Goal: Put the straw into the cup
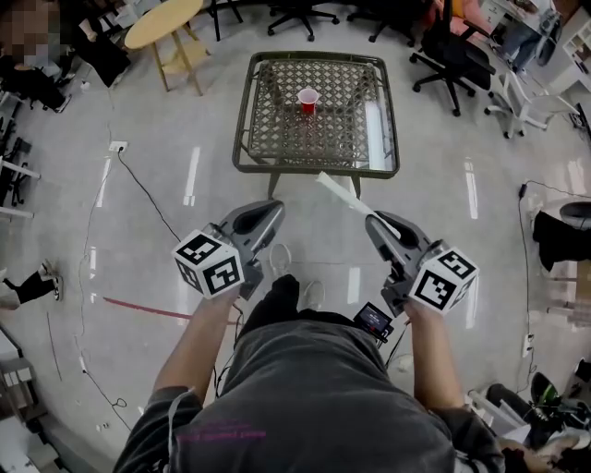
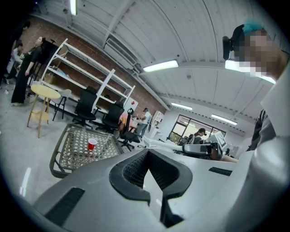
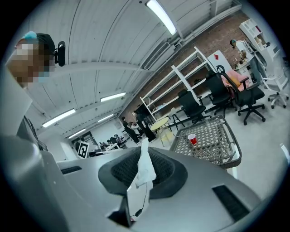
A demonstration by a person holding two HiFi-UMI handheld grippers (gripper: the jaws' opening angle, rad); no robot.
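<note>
A small red cup [image 1: 307, 99] stands upright at the far middle of a low lattice-top table [image 1: 249, 139]. My right gripper [image 1: 372, 220] is shut on a white paper-wrapped straw [image 1: 342, 192], which sticks out forward and left towards the table's near edge. In the right gripper view the straw [image 3: 145, 168] rises between the jaws of the gripper [image 3: 142, 158], with the cup [image 3: 192, 139] far ahead to the right. My left gripper [image 1: 273, 209] is shut and holds nothing. In its own view the left gripper [image 2: 148, 158] has the cup [image 2: 91, 144] ahead to the left. Both grippers hang short of the table.
Office chairs [image 1: 443, 55] stand behind and to the right of the table. A round yellow table [image 1: 162, 23] is at the back left. Cables [image 1: 138, 185] and a wall-plug box [image 1: 117, 146] lie on the shiny floor to the left. People stand by distant shelves [image 2: 27, 68].
</note>
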